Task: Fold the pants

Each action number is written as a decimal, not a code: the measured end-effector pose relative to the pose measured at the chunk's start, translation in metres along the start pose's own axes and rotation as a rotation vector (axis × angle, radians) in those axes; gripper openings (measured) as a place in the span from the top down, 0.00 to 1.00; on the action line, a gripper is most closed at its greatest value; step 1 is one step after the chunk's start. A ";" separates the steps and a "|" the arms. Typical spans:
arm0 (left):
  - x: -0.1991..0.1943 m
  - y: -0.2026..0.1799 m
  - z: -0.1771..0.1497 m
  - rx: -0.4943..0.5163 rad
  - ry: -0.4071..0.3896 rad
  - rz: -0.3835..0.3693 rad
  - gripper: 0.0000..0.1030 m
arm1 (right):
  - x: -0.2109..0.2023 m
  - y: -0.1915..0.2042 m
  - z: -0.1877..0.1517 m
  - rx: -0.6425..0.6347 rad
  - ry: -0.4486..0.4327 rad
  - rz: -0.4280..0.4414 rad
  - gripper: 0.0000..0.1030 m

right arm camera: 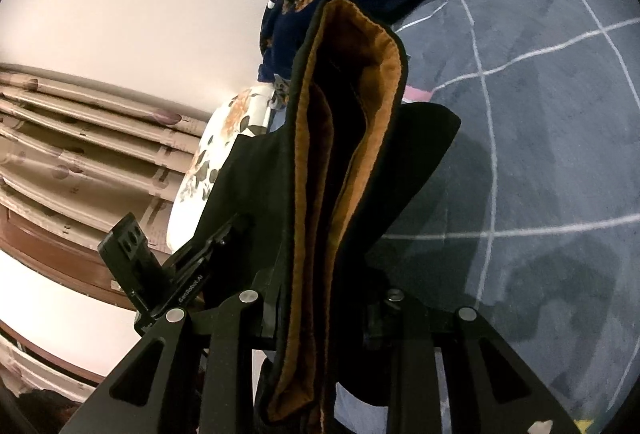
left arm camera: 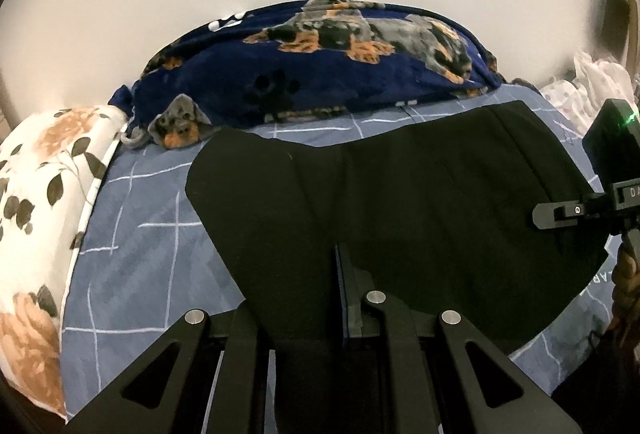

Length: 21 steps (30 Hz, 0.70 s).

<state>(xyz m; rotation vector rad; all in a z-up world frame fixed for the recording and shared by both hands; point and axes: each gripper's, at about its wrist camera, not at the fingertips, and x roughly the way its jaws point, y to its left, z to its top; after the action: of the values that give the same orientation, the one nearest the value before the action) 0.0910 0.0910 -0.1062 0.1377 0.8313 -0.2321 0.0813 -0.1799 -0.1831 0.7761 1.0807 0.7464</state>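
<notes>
So both grippers are clenched on the black fabric pants with the tan fleecy lining (left arm camera: 400, 202), each pinching one end of an edge. In the left wrist view the left gripper (left arm camera: 320, 318) has cloth bunched between its jaws at bottom centre, and the right gripper (left arm camera: 560, 214) bites the far edge at the right of the frame. In the right wrist view the right gripper (right arm camera: 320, 314) holds a thick stack of layers, lining showing up the middle of the frame, with the left gripper (right arm camera: 208, 246) at lower left. The pants look lifted along that held edge, the rest draped over the blue bed sheet with white grid lines (left arm camera: 132, 218).

What I'd worry about: the stack in the right gripper is thick and slightly splayed, so an inner layer could slide out and the fold would go lopsided. If the two hands drift apart or travel unevenly, the edge goes crooked. The trailing cloth could also drag and bunch on the sheet.

Around it: a navy plush blanket with dog prints (left arm camera: 320, 66) is heaped along the top of the frame just past the pants, and a white floral pillow (left arm camera: 44, 202) sits at the left. Carry the fold too far up and it lands on the blanket.
</notes>
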 end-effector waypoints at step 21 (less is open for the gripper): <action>0.051 0.048 0.058 -0.043 -0.031 0.056 0.89 | 0.036 -0.001 0.072 0.004 -0.007 0.037 0.76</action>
<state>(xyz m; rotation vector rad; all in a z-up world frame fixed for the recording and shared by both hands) 0.1782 0.1176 -0.1037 0.1166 0.8004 -0.1636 0.1598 -0.1629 -0.1815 0.8028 1.0642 0.7722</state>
